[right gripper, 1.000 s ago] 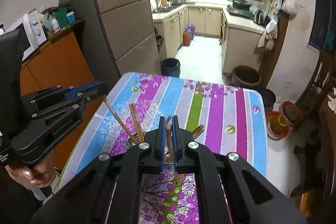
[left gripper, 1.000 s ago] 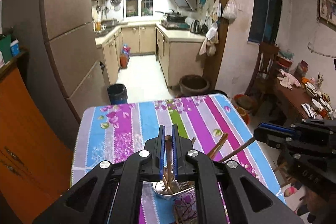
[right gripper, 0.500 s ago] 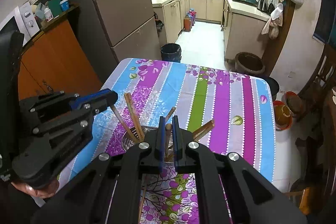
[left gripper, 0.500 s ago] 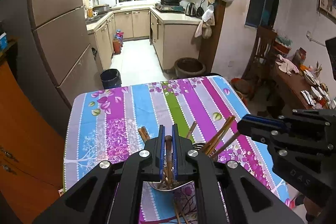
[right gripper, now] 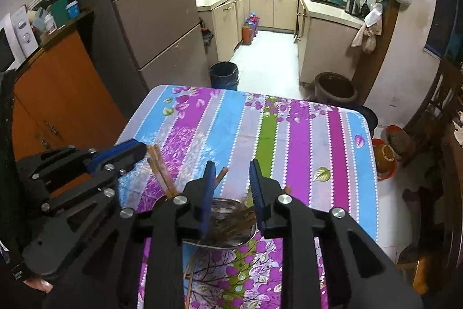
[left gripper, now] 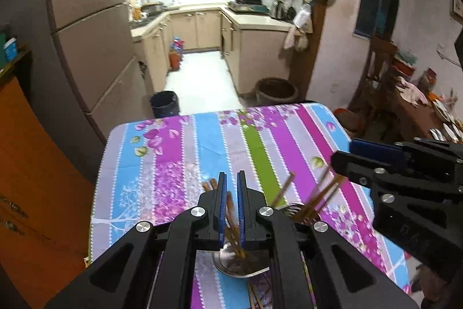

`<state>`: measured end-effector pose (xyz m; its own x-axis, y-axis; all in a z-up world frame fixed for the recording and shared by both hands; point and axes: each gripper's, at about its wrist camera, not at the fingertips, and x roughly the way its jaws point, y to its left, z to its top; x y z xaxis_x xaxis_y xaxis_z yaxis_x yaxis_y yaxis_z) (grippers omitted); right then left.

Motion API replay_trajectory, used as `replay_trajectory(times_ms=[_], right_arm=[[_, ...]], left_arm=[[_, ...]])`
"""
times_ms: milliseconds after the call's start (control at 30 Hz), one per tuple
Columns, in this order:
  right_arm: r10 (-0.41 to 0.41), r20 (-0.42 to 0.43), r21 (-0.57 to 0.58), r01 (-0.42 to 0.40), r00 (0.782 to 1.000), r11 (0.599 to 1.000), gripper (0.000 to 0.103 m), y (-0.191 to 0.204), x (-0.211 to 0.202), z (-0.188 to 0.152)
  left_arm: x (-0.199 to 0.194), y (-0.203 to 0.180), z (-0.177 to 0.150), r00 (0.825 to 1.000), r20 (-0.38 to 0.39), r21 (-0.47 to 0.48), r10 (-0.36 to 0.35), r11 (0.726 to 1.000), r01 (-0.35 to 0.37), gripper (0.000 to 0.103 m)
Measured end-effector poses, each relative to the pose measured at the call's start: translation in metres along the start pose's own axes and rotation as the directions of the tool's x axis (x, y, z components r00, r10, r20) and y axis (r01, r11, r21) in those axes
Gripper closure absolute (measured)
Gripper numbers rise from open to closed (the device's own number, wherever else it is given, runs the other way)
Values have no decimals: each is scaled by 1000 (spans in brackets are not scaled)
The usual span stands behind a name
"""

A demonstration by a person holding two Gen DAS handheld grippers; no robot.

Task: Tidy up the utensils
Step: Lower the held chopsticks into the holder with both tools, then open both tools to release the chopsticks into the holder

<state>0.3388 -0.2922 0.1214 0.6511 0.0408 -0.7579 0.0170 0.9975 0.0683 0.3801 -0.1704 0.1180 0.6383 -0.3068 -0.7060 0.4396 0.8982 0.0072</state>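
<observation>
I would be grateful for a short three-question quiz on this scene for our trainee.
1. True or false: the left gripper is shut on a chopstick.
2. What do the other chopsticks stand in? A) a metal container B) a glass jar C) a plate
3. Fill in: the gripper with the wider gap between its fingers is the ___ gripper.

Key: 1 true. 2 A. 3 right: the right gripper has its jaws opening, with no chopstick pressed between them.
</observation>
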Motion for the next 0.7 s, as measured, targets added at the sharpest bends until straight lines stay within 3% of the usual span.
replay_trajectory(times_ms=[400,700], right_arm=[[-19,11,-9,19,1000,1000,80,-2,-1,-1],[-30,26,-17,30,999,999,80,0,-19,-17]], left_arm=[[-14,5,1,993,57,-20,100,995,-99,94],[-38,12,-21,982,91,-32,163,987,-160,91]])
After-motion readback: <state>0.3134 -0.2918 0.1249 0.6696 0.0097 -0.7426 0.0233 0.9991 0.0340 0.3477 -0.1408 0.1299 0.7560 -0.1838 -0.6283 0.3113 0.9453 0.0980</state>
